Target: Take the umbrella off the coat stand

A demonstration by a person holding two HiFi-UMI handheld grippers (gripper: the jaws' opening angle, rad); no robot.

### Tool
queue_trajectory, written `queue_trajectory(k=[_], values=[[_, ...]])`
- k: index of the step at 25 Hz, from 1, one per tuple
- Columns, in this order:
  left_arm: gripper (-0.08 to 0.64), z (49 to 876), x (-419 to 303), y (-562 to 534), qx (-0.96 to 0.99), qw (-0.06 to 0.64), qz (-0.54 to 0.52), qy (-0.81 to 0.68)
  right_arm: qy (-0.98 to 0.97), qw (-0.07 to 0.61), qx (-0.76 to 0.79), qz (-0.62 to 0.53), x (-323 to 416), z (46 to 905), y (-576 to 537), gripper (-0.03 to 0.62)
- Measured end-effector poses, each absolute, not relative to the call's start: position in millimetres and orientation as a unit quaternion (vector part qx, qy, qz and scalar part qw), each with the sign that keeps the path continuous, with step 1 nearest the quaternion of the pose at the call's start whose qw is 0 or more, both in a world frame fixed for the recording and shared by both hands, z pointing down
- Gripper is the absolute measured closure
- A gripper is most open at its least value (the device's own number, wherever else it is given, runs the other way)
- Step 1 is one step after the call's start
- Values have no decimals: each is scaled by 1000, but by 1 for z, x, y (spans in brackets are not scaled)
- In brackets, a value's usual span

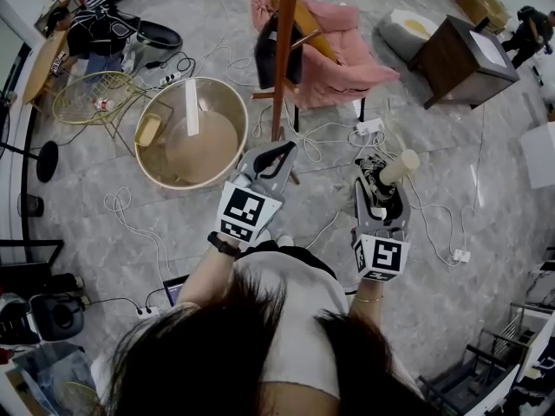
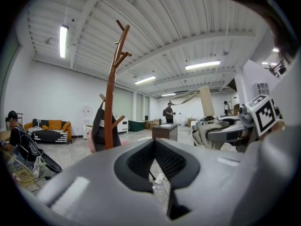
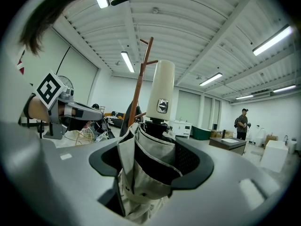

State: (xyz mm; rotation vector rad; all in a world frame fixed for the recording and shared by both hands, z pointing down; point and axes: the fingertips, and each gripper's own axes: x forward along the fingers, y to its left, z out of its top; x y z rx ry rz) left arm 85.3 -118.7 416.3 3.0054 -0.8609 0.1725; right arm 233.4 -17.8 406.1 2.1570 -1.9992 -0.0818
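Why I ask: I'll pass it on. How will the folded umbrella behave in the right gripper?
The umbrella has loose, creased fabric bunched between the jaws of the right gripper, so it probably squashes and may slide. Its smooth cream handle looks hard and likely slippery. Being compact, it is probably light.

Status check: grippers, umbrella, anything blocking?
Right gripper shut on folded umbrella, clear of coat stand. Left gripper shut, empty. Nothing in the way.
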Motion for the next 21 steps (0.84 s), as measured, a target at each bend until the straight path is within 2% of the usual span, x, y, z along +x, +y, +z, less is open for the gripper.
queue_trajectory(k=[21], values=[[502, 406, 71, -131, 955, -3, 42, -293, -685, 94, 722, -29, 233, 405, -23, 311]])
